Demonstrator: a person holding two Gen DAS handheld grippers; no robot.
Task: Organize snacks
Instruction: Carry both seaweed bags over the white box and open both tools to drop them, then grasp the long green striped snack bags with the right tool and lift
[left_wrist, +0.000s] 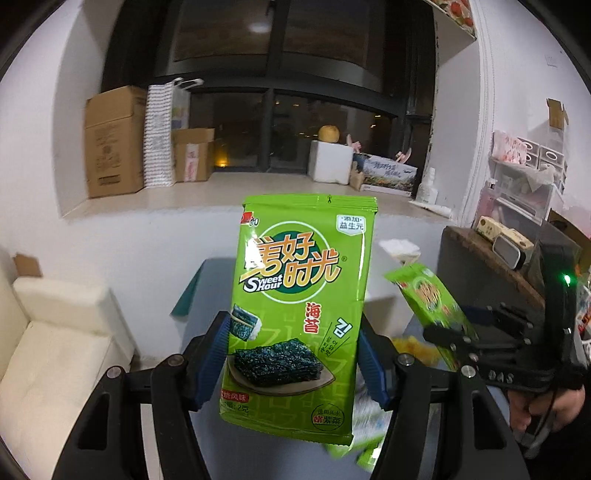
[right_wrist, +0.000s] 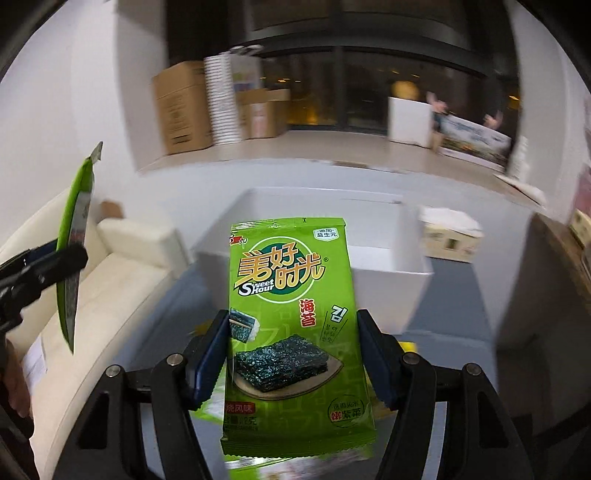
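Observation:
My left gripper (left_wrist: 293, 332) is shut on a green seaweed snack packet (left_wrist: 301, 317), held upright in the air between its blue pads. My right gripper (right_wrist: 291, 332) is shut on a second green seaweed packet (right_wrist: 295, 325), also upright. In the left wrist view the right gripper (left_wrist: 458, 325) shows at the right with its packet (left_wrist: 428, 299) tilted. In the right wrist view the left gripper (right_wrist: 55, 258) shows at the far left with its packet (right_wrist: 75, 236) edge-on. More green packets (left_wrist: 365, 450) lie blurred on the table below.
A white open box (right_wrist: 388, 280) stands on the grey table (right_wrist: 454, 306) just beyond my right gripper. A cream sofa (left_wrist: 55, 332) is at the left. Cardboard boxes (left_wrist: 114, 140) line the window ledge. A dark shelf (left_wrist: 491, 258) with clutter stands at the right.

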